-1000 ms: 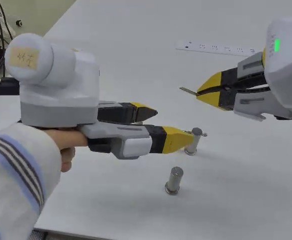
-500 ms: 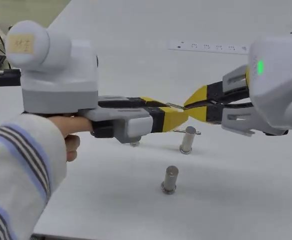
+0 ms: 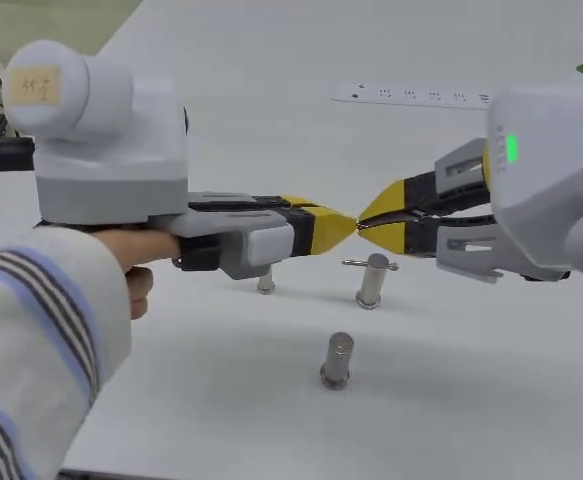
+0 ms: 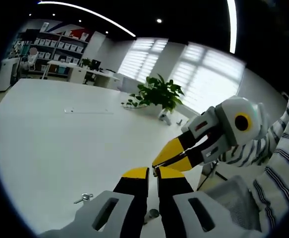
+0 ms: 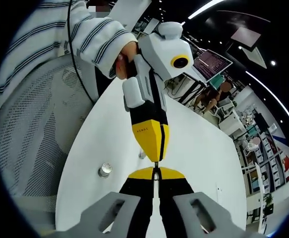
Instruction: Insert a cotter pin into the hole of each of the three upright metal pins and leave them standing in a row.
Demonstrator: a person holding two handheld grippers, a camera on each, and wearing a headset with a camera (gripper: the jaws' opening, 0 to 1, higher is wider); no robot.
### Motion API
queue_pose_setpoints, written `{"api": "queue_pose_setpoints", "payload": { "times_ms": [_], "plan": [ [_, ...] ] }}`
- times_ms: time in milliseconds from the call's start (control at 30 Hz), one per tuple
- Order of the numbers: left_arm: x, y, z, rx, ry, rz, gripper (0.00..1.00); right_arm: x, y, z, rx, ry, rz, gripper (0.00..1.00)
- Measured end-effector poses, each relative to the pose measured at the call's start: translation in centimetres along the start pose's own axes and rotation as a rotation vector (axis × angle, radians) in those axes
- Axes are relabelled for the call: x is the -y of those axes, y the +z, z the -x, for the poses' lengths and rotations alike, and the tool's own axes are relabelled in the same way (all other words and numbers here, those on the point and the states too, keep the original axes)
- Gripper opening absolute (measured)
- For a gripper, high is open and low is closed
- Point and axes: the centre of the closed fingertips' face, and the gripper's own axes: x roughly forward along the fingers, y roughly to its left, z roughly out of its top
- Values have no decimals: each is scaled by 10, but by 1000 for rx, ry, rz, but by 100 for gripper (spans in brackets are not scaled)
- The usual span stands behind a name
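White workbench point(image 3: 491, 400), left gripper point(image 3: 347, 225) and right gripper point(image 3: 367, 221) tip to tip, left jaws pressed together, right jaws pinching a thin cotter pin point(image 5: 155, 167), fitted metal pin point(image 3: 371, 285) at six o'clock beneath, bare metal pin point(image 3: 338, 360) nearer.

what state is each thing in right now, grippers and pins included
left gripper: jaws shut, tips meeting the other gripper's tips
right gripper: jaws shut on loose cotter pin, barely visible
far metal pin: upright, fitted cotter pin through it
near metal pin: upright, no cotter pin
left metal pin: base showing, rest hidden behind left gripper
power strip: lying flat
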Motion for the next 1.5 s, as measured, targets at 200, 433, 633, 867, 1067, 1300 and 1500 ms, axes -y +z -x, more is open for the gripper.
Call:
{"api": "queue_pose_setpoints", "payload": {
  "times_ms": [200, 433, 633, 867, 1067, 1300, 1500],
  "plan": [
    [0, -3, 1, -10, -3, 2, 2, -3, 3, 0, 3, 4, 8, 0],
    [2, -3, 1, -10, -17, 11, 0, -4, 6, 0, 8, 6, 18, 0],
    [3, -6, 2, -23, -21, 17, 0, -6, 6, -1, 4, 9, 22, 0],
    [5, -9, 4, -39, -17, 25, 0, -10, 7, -1, 10, 11, 20, 0],
    [8, -13, 5, -56, -13, 8, 0, -14, 8, -2, 15, 13, 19, 0],
    [11, -19, 4, -80, -22, 2, 0, -19, 7, -1, 30, 40, -23, 0],
    [15, -21, 5, -89, -32, -32, 0, -20, 4, 0, 41, 40, -61, 0]
  ]
}}
